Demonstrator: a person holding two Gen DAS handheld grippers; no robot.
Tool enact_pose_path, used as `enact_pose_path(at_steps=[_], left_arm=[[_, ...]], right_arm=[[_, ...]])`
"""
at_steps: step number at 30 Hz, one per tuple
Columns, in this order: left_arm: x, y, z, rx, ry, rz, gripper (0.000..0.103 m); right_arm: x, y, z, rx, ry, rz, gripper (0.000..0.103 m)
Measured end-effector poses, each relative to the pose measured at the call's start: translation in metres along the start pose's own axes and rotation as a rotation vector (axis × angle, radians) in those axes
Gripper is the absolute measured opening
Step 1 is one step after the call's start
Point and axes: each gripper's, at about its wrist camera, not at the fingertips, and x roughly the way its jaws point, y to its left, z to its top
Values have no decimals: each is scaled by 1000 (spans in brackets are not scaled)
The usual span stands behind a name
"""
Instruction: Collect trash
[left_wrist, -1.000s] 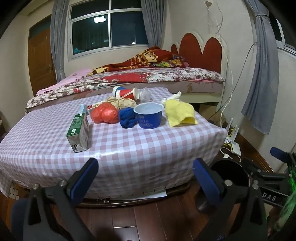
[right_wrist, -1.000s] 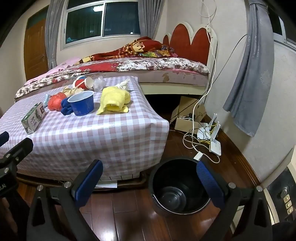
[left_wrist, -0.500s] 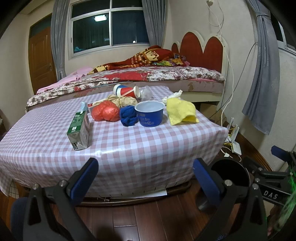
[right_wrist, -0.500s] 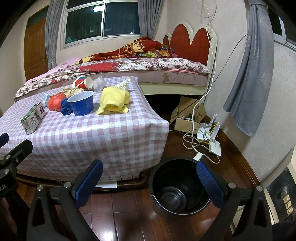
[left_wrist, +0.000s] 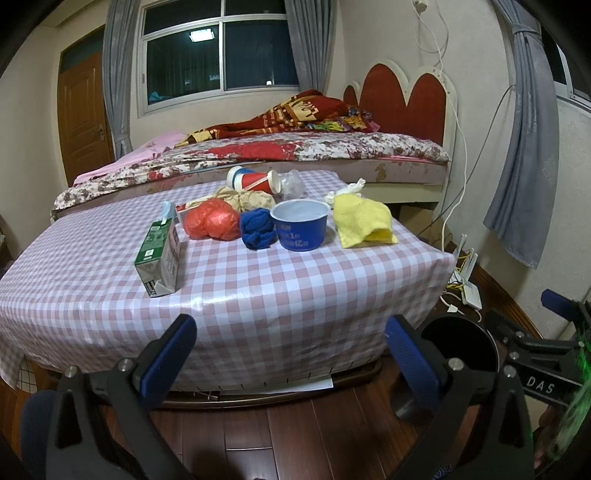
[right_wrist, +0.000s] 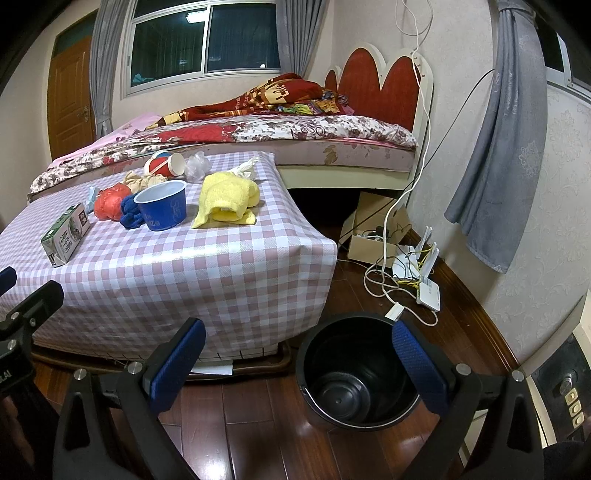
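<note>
Little has moved: we hold both grippers, left gripper (left_wrist: 290, 350) and right gripper (right_wrist: 297, 354), fingers apart and empty, short of the worktop (left_wrist: 258, 288), trash uncollected.

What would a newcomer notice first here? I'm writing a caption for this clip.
A cluster of trash on the checked table: a blue bowl, a yellow cloth to its right, a green carton nearer the front left. On the floor right of the table stands an empty black bin.

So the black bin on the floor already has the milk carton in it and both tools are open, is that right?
Not quite. The milk carton lies on the checked table, as the left wrist view shows. The black bin holds no trash. Both the left tool and the right tool are open.
</note>
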Motion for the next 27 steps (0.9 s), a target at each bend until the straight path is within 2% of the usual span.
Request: enact_pose_path(at_steps=[27], left_arm=[[2,1,-2,-3,2,-1,102]], right_arm=[[-1,1,1,-4,-3,-2,102]])
